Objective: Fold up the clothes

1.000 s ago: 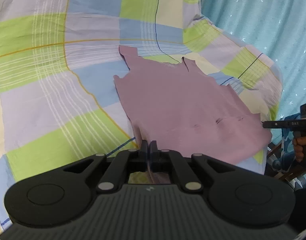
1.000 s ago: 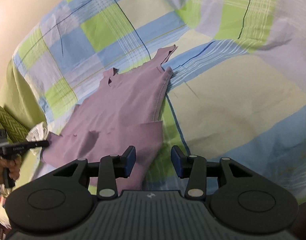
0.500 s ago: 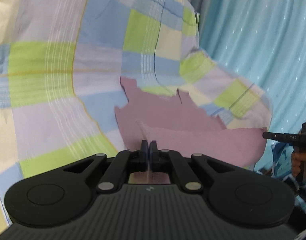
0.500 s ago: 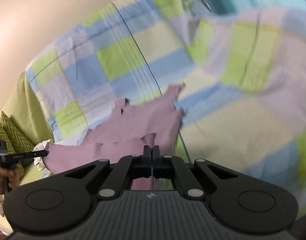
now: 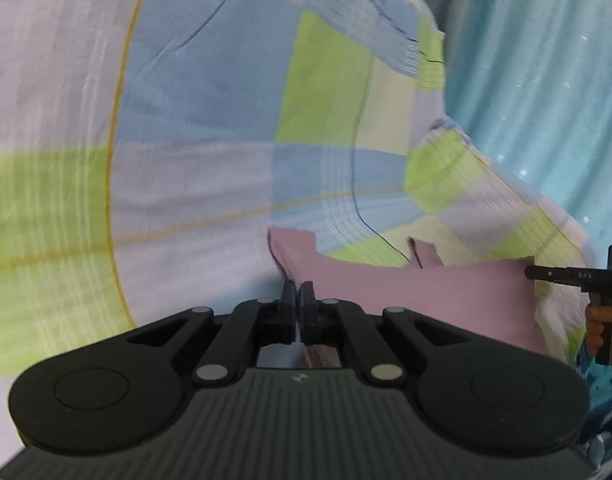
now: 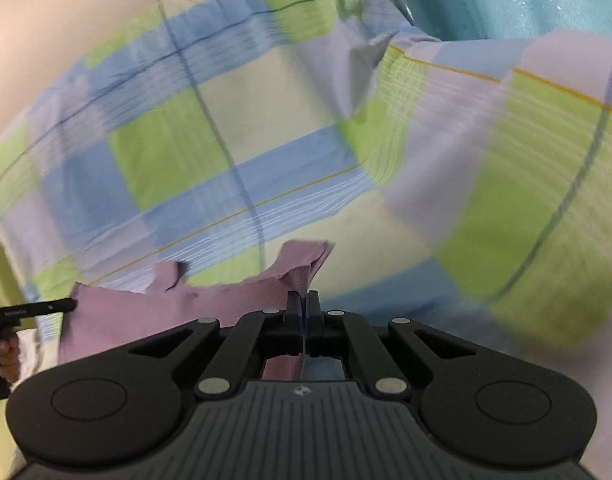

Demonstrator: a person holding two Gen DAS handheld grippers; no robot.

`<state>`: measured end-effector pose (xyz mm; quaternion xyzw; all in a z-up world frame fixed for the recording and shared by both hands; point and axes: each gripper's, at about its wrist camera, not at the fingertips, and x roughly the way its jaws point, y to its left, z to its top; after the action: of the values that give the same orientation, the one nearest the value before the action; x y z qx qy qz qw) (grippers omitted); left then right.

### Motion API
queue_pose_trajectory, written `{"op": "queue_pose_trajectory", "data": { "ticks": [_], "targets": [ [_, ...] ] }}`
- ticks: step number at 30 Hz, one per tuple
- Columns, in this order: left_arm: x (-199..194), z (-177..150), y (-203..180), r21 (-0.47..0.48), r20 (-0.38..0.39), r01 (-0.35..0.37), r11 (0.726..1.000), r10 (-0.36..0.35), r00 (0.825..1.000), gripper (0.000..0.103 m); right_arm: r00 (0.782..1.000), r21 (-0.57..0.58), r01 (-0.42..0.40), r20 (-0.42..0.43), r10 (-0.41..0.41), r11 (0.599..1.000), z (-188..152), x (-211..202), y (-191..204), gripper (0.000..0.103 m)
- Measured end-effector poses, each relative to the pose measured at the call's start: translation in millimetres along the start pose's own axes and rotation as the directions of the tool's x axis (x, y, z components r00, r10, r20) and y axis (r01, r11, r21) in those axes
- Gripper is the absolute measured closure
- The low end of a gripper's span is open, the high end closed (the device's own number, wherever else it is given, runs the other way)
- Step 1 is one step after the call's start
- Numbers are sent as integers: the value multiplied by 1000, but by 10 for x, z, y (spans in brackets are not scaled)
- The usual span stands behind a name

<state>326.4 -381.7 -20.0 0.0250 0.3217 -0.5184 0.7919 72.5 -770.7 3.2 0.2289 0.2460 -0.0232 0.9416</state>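
Nearest in the left wrist view, the left gripper [image 5: 297, 294] has its two black fingers clenched on one corner of the mauve garment [image 5: 425, 292], a strip of the hem showing between them just behind the tips. In the right wrist view the right gripper [image 6: 304, 304] is likewise clamped tight on the opposite corner of the same garment [image 6: 178, 308], cloth pinched between its pads. The held edge runs taut from one gripper to the other, lifted off the bed and folded over toward the far end, so it hides most of the cloth lying beneath it. Just beyond that raised edge the garment's two shoulder straps and neckline lie flat on the checked bedsheet [image 5: 210, 152], which is patterned in blue, green, cream and lilac squares with thin yellow and dark lines. At the right edge of the left view the other tool's fingertip meets the cloth corner, with a hand [image 5: 599, 326] on its grip. Farthest off, a turquoise curtain [image 5: 545, 80] hangs behind the bed on the right, and a plain pale wall [image 6: 46, 20] stands at the far left.
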Motion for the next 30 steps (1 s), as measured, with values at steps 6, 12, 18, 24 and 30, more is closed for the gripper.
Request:
{"op": "queue_pose_trajectory", "data": {
  "ticks": [6, 12, 18, 24, 30],
  "targets": [
    [540, 387, 104, 10, -52, -36, 999, 37, 998, 103, 997, 11, 63, -56, -62, 998, 453, 469, -34, 103],
    [921, 492, 196, 37, -70, -62, 997, 64, 995, 103, 986, 11, 129, -105, -127, 992, 645, 875, -87, 103],
    [1171, 423, 236, 98, -141, -96, 990, 110, 984, 103, 965, -15, 179, -194, -178, 984, 564, 1195, -167, 103],
    [1192, 370, 221, 118, -122, -100, 988, 115, 986, 103, 966, -49, 203, -156, -208, 978, 500, 1227, -102, 103],
    [1114, 366, 140, 154, -81, -117, 981, 130, 988, 103, 969, -68, 212, -118, -219, 975, 569, 1200, -14, 103]
  ]
}}
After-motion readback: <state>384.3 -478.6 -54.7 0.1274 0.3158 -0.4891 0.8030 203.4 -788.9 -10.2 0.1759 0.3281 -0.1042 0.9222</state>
